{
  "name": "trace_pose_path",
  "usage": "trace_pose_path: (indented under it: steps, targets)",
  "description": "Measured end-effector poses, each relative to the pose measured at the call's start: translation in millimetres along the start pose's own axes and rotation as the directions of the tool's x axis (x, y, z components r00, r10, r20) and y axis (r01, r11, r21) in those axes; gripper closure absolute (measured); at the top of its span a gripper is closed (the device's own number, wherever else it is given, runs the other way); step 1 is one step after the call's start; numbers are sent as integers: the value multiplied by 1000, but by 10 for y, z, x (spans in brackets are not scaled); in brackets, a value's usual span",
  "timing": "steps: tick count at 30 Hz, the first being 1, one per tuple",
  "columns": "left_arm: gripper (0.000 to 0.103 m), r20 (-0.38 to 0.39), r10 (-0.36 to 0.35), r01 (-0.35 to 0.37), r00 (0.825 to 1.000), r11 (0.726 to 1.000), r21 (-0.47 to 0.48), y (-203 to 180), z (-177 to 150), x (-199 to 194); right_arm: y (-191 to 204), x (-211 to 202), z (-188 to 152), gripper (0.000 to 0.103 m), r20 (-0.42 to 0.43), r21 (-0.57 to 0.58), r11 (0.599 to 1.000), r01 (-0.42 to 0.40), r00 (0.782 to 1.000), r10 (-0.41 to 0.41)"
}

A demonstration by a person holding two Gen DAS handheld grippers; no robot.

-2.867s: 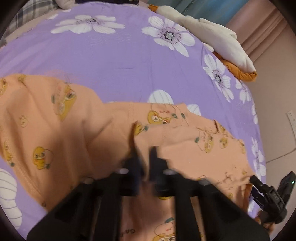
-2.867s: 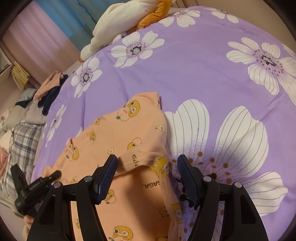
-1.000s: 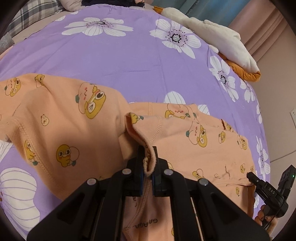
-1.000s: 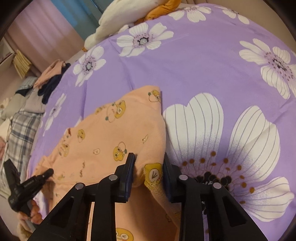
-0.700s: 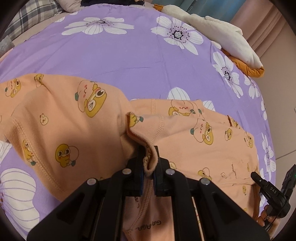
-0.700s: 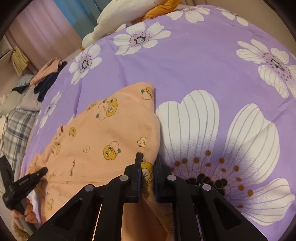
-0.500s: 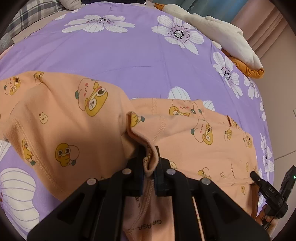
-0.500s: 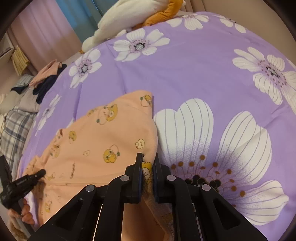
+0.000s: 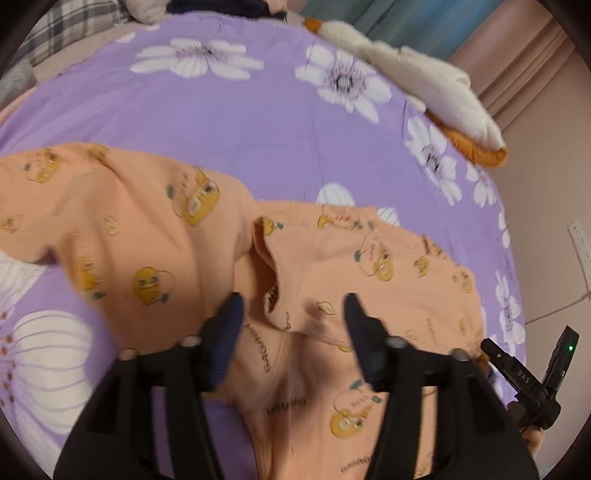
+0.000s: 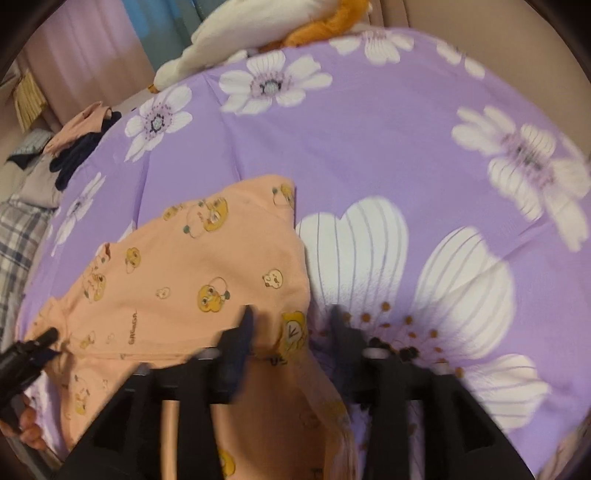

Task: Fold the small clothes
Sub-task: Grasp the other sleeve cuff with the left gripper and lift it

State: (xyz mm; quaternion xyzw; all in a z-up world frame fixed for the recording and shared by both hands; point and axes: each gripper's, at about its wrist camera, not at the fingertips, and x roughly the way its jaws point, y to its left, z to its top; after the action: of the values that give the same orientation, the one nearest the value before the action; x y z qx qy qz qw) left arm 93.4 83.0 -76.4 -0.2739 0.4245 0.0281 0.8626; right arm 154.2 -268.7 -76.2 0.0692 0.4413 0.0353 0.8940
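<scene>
A small orange garment with yellow cartoon prints [image 9: 147, 236] lies on the purple flowered bedsheet [image 9: 240, 122]. One part is folded over the rest, its stitched edge [image 9: 291, 273] lying between the fingers of my left gripper [image 9: 293, 314]. That gripper is open and holds nothing. In the right wrist view the same garment [image 10: 192, 280] lies flat, and my right gripper [image 10: 291, 328] is open over its right edge. The jaws stand apart on both sides of the hem.
A white and orange plush toy [image 9: 436, 96] lies at the far edge of the bed, also in the right wrist view [image 10: 266, 33]. Plaid and dark clothes [image 10: 37, 177] are piled at the left. A wall with a socket [image 9: 580, 243] stands at the right.
Both grippers were shut on folds of the garment half a second ago. Both have opened and let the cloth go, and it now lies on the bed.
</scene>
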Motion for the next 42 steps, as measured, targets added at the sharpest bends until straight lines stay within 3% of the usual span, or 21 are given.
trace_pose_path:
  steps: [1, 2, 5, 8, 12, 17, 25, 27, 32, 37, 39, 40, 42]
  targets:
    - [31, 11, -1, 1, 1000, 1000, -5, 16, -8, -78, 23, -75, -2, 28, 19, -6, 1000, 6, 1000, -6]
    - [24, 20, 2, -2, 1000, 1000, -10, 36, -13, -136, 49, -164, -4, 27, 41, -13, 1000, 4, 999, -4]
    - [17, 65, 36, -34, 997, 999, -34, 175, -37, -384, 106, -357, -5, 26, 92, -37, 999, -24, 995, 27]
    - [12, 109, 94, -85, 990, 992, -90, 398, -46, -600, 171, -544, -14, 16, 142, -59, 996, -62, 987, 70]
    - [9, 158, 156, -123, 975, 972, -201, 785, -28, -816, 235, -687, -68, 12, 175, -60, 991, -120, 976, 129]
    - [9, 180, 193, -116, 965, 923, -367, 1289, -11, -986, 357, -700, -133, 12, 168, -67, 984, -168, 970, 177]
    - [12, 194, 250, -141, 949, 883, -447, 1731, 33, -1071, 570, -542, -238, 12, 108, -104, 980, -172, 977, 183]
    - [16, 188, 242, -129, 952, 873, -471, 1861, 65, -1026, 599, -523, -250, 12, 97, -106, 979, -174, 978, 184]
    - [40, 185, 205, -69, 961, 827, -557, 2180, 148, -902, 641, -521, -274, 12, 95, -123, 980, -156, 981, 168]
    - [46, 232, 194, -22, 953, 809, -588, 2335, 324, -813, 629, -499, -266, 12, 91, -110, 982, -151, 983, 161]
    - [67, 234, 222, -41, 946, 803, -595, 2369, 397, -764, 623, -485, -264, 12, 87, -102, 983, -155, 983, 164]
    - [87, 220, 235, -58, 947, 797, -602, 2381, 418, -736, 620, -475, -263, 12, 83, -96, 983, -154, 983, 162]
    - [91, 214, 237, -56, 948, 783, -620, 2407, 430, -724, 622, -470, -264, 12, 82, -94, 984, -154, 983, 162]
